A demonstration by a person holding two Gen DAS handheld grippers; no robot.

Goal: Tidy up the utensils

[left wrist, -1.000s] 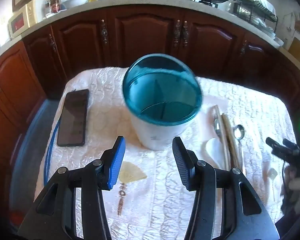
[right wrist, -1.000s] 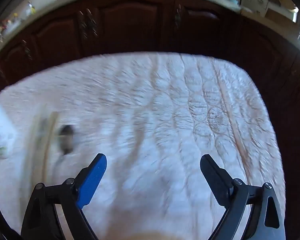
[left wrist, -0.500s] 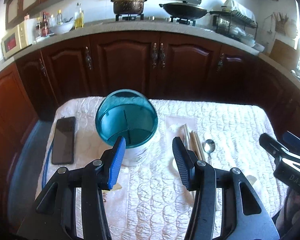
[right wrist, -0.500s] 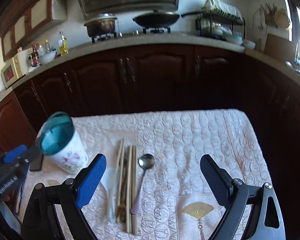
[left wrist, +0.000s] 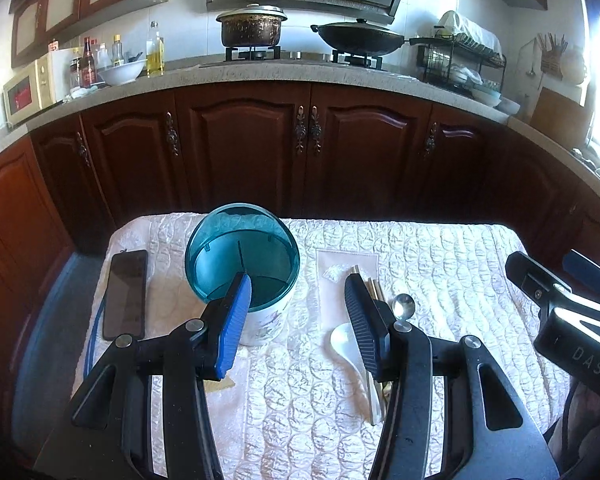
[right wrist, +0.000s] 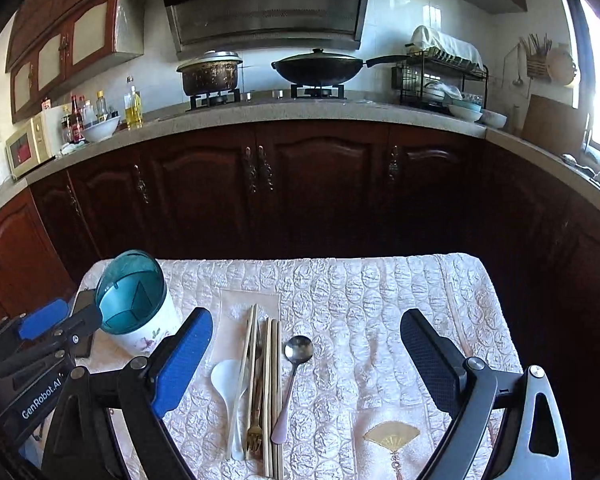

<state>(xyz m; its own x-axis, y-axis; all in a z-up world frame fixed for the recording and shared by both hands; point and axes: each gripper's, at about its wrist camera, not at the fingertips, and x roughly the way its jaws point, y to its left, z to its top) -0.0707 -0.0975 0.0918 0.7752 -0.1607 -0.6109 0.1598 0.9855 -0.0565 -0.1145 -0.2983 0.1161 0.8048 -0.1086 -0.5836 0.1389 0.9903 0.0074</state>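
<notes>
- Hovering above the near edge of the tabletop (right wrist: 400, 300), both tools raised and tilted down toward the laid-out utensils; nothing picked up yet, by the look of it.
- Left gripper (left wrist: 296, 320): jaws spread, nothing between them, lined up just short of the utensil holder (left wrist: 256, 280), probably to steady it or simply wait.
- Right gripper (right wrist: 306, 360): jaws spread wide and empty, framing the row of utensils, likely the tool meant for the first pick.
- Utensil holder: upright at the left of the tabletop, teal insert with dividers, compartments apparently empty; placed within easy reach of the row so that each piece travels only a short way.
- Laid side by side, handles toward the camera, just right of the holder: white soup spoon (right wrist: 228, 380), chopsticks (right wrist: 274, 380), gold fork (right wrist: 255, 432) with tines pointing near, metal spoon (right wrist: 298, 350) with a pale handle.
- Lying close together, chopsticks and fork touching or nearly so, hence some risk of dragging a neighbour when pinching one; the metal spoon sits slightly apart and looks easiest to take.
- Around: smartphone (left wrist: 125, 294) flat beside the holder on its far-left side, clear of the path; quilted cloth under everything, soft and bumpy, possibly awkward for getting a finger beneath thin pieces.
- Beyond: dark wooden cabinets (right wrist: 320, 192), pot and wok on the stove, dish rack; none in the way.
</notes>
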